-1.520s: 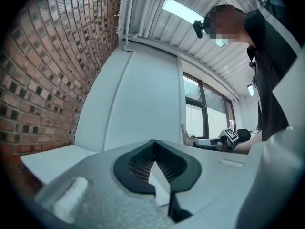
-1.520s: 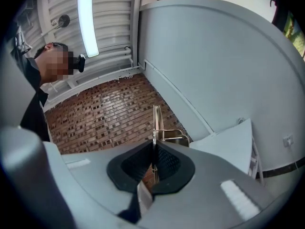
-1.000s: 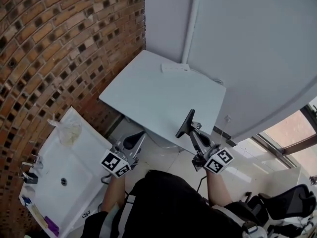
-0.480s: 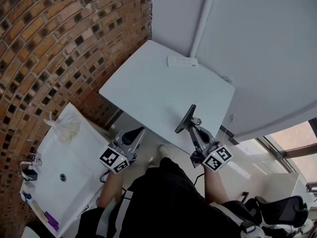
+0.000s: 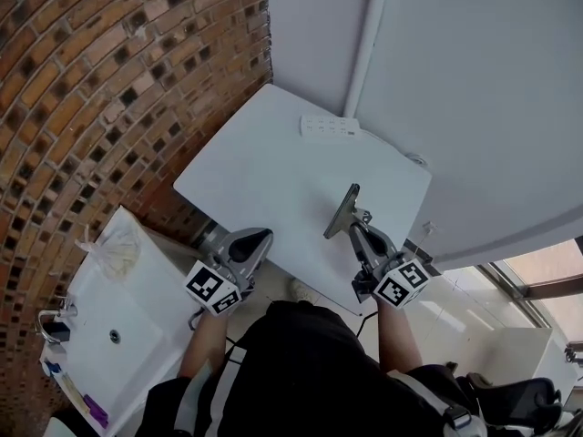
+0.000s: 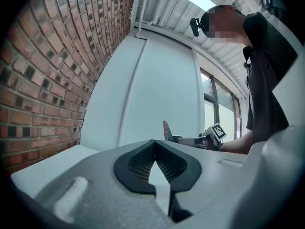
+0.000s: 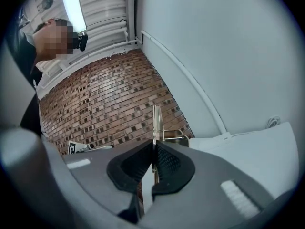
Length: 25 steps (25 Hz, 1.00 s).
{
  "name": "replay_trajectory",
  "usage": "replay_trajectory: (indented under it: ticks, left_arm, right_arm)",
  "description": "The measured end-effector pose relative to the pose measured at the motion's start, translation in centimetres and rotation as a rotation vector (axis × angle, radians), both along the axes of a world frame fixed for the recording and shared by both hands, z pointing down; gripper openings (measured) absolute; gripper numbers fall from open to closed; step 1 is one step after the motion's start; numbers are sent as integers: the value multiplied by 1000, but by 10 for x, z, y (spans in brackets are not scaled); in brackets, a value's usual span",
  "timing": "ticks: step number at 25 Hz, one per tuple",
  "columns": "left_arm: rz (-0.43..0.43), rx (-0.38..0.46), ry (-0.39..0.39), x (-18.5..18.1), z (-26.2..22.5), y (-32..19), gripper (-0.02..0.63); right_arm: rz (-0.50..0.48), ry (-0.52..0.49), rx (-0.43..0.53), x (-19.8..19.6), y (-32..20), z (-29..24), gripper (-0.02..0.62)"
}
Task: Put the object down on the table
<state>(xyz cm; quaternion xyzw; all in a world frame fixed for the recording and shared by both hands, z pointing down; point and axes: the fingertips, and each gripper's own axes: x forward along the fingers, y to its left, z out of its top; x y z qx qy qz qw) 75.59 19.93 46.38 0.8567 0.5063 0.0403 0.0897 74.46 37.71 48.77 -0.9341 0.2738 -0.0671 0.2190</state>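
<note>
A flat dark panel with a thin metal bracket [image 5: 342, 211] stands tilted on edge over the near right part of the white table [image 5: 273, 176]. My right gripper [image 5: 358, 230] is shut on its lower end; in the right gripper view the panel [image 7: 156, 123] rises edge-on from the closed jaws [image 7: 153, 146]. My left gripper [image 5: 258, 238] hangs at the table's near edge, shut and holding nothing, as the left gripper view [image 6: 153, 145] confirms. That view also shows the panel [image 6: 166, 130] off to the right.
A white power strip [image 5: 330, 128] lies at the table's far edge against the pale wall. A brick wall [image 5: 109, 107] borders the left side. Below left stands a white sink [image 5: 137, 317] with a crumpled plastic bag [image 5: 105, 248].
Both grippers have come forward toward the table. The left one went from below the edge up to it. The panel is still held, a little farther over the tabletop.
</note>
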Motion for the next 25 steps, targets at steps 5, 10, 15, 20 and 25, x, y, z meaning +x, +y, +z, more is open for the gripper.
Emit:
replay_trajectory:
  ticks: [5,10,15,20,25]
  left_arm:
    - [-16,21,-44,16,19,16,2]
    - [-8,45,-98,35,50,28,2]
    - [-15,38,-150,60,81,44,2]
    - [-17,77,-194,83,105,58,2]
    - [16,97,-234,92,129,71,2]
  right_arm:
    - [-4,-49,39,18,17,18,8]
    - [-19,-146,103,37,21,53,8]
    - [-35,-269,113,64,22,92,8]
    - [7,-401,176,87,40,132,8]
    - [40,-535,229,114,46,173,8]
